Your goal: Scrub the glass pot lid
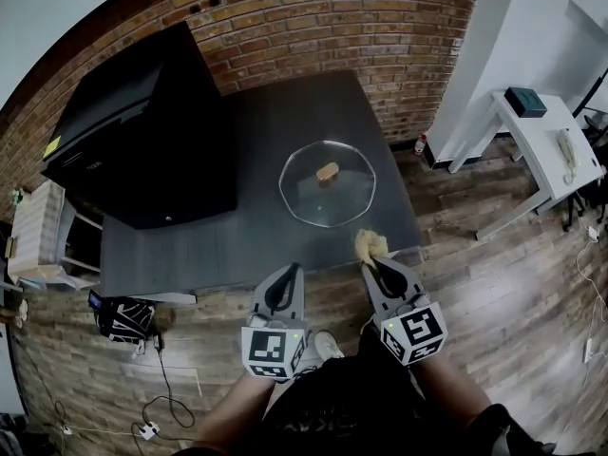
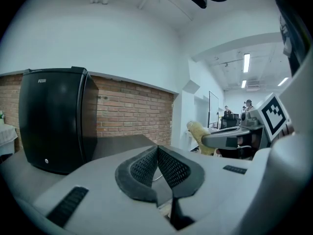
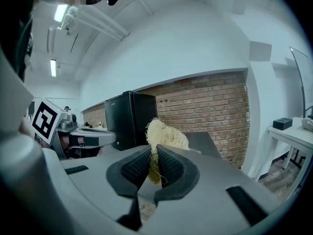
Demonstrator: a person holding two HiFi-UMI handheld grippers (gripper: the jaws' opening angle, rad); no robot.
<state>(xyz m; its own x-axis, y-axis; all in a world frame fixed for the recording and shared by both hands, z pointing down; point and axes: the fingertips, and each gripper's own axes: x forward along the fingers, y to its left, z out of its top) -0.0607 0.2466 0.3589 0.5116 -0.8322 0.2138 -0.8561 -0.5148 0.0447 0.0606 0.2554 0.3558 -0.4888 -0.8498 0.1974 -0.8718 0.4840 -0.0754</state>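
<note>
The round glass pot lid (image 1: 328, 184) lies flat on the dark grey table (image 1: 190, 245), its tan knob (image 1: 328, 171) facing up. My right gripper (image 1: 376, 263) hovers at the table's near edge, just in front of the lid, shut on a yellowish fibrous scrubber (image 1: 370, 246). In the right gripper view the scrubber (image 3: 165, 134) sticks up from between the closed jaws. My left gripper (image 1: 284, 275) hangs over the near edge of the table, left of the right one, shut and empty (image 2: 157, 150). The scrubber (image 2: 201, 135) shows at the right in the left gripper view.
A black mini fridge (image 1: 142, 131) stands on the left part of the table. A brick wall (image 1: 332, 27) runs behind it. A white desk (image 1: 541, 141) with a small box stands to the right. Cables and a bag (image 1: 123, 319) lie on the wood floor.
</note>
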